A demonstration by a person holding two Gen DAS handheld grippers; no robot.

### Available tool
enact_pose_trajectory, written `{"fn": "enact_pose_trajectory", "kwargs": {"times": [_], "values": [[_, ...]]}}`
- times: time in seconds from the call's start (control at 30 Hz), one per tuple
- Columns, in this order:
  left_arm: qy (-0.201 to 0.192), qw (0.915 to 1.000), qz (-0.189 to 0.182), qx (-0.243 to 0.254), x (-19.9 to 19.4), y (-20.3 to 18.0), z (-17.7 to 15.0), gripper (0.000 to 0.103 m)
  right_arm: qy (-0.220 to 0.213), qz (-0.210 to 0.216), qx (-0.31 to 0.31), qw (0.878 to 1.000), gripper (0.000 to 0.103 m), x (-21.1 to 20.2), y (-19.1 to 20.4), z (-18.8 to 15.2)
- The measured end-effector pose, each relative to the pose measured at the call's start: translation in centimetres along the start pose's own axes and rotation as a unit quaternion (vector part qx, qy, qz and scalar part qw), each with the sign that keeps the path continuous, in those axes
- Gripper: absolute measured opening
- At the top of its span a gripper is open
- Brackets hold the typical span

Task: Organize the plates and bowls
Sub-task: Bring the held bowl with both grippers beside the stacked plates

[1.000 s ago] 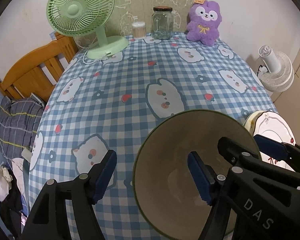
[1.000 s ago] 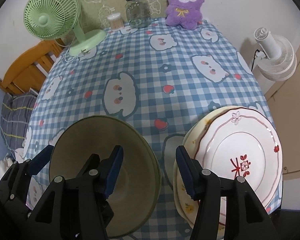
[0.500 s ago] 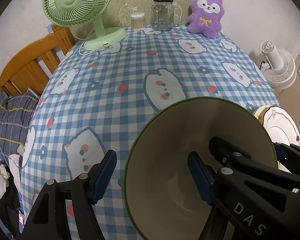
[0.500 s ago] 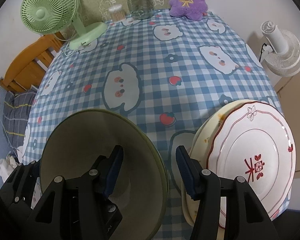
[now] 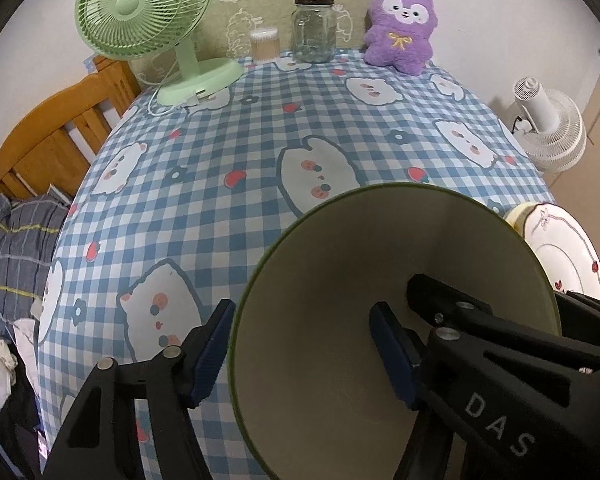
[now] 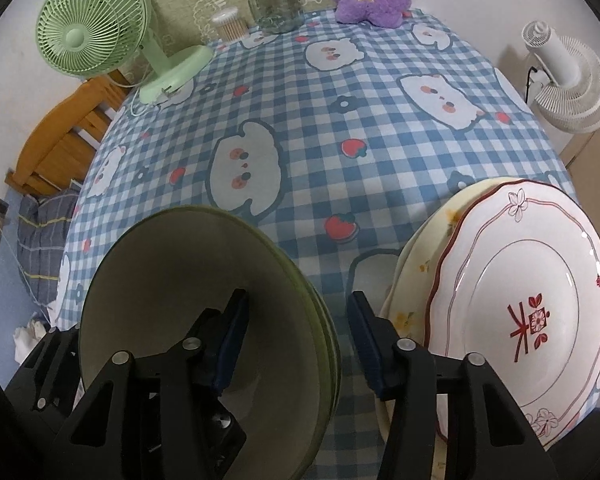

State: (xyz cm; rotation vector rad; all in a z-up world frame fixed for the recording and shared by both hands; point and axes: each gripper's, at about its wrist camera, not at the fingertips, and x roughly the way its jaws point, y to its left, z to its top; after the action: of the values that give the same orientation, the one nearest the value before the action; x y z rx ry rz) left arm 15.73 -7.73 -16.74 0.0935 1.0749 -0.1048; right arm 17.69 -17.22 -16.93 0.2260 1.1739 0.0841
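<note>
A wide green bowl (image 5: 340,280) with a pale inside sits near the table's front edge, and further rims (image 6: 328,332) show under it on its right side. My left gripper (image 5: 300,320) straddles the bowl's left rim, with one pad outside and one inside. Its jaws are closing but do not press the wall. My right gripper (image 6: 297,304) straddles the opposite rim the same way, also closing. A white plate (image 6: 532,320) with red trim lies on a cream plate (image 6: 416,264) to the right.
At the back of the checked tablecloth (image 5: 260,140) stand a green fan (image 5: 148,12), a glass jar (image 5: 314,28), a cotton-swab tub (image 5: 264,44) and a purple plush (image 5: 400,28). A white fan (image 5: 552,128) stands off the right side, and a wooden bed frame (image 5: 52,128) is to the left.
The bowl fills more of both views as the grippers have come closer around its rims. Both pairs of jaws have narrowed slightly.
</note>
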Motion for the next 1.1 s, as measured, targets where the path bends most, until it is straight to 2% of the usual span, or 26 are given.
{"fn": "enact_pose_trajectory", "kwargs": {"times": [0.17, 0.3, 1.1], "values": [[0.0, 0.9999, -0.013, 0.0, -0.1, 0.0, -0.2, 0.062, -0.006, 0.007, -0.013, 1.0, 0.045, -0.2, 0.5, -0.3], [0.005, 0.9992, -0.039, -0.002, -0.1, 0.2, -0.4, 0.057, -0.008, 0.004, -0.017, 1.0, 0.045, -0.3, 0.7, -0.5], [0.028, 0.9974, -0.06, -0.028, -1.1, 1.4, -0.9, 0.055, 0.001, -0.01, -0.007, 1.0, 0.046, -1.4, 1.5, -1.1]]}}
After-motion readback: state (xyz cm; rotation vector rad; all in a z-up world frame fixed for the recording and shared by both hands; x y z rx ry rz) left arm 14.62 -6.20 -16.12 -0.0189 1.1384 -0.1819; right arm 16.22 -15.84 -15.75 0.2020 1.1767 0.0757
